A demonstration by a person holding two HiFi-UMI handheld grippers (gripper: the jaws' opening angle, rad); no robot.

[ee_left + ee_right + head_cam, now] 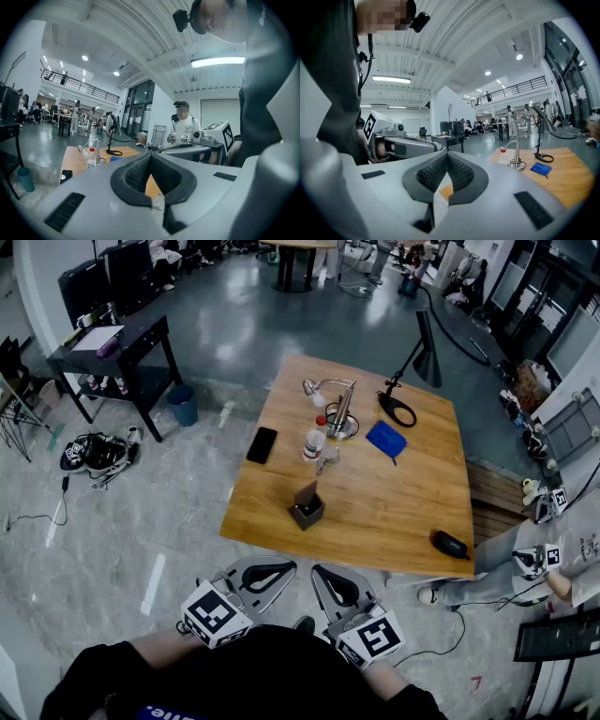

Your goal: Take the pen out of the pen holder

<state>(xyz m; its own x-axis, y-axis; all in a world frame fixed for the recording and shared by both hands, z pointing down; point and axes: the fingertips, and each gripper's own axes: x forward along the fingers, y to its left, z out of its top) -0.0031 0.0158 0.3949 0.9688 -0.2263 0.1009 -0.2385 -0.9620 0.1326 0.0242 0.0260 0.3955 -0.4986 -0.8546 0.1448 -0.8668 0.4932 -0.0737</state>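
The pen holder (307, 509), a small dark box, stands near the front of the wooden table (394, 512). A brownish upright piece shows in it, and the pen itself is too small to make out. Both grippers hang low in front of my body, short of the table's near edge and well apart from the holder. My left gripper (274, 570) is shut with nothing in it, its ribbed pads (136, 173) meeting at the tip. My right gripper (328, 581) is likewise shut and empty, pads (461, 173) closed together. Neither gripper view shows the holder.
On the table are a black phone (262, 444), a water bottle (315, 440), a silver lamp (335, 401), a black lamp (414, 357), a blue cloth (385, 439) and a black object (451, 544) at the front right. Another person (553, 563) sits at the right.
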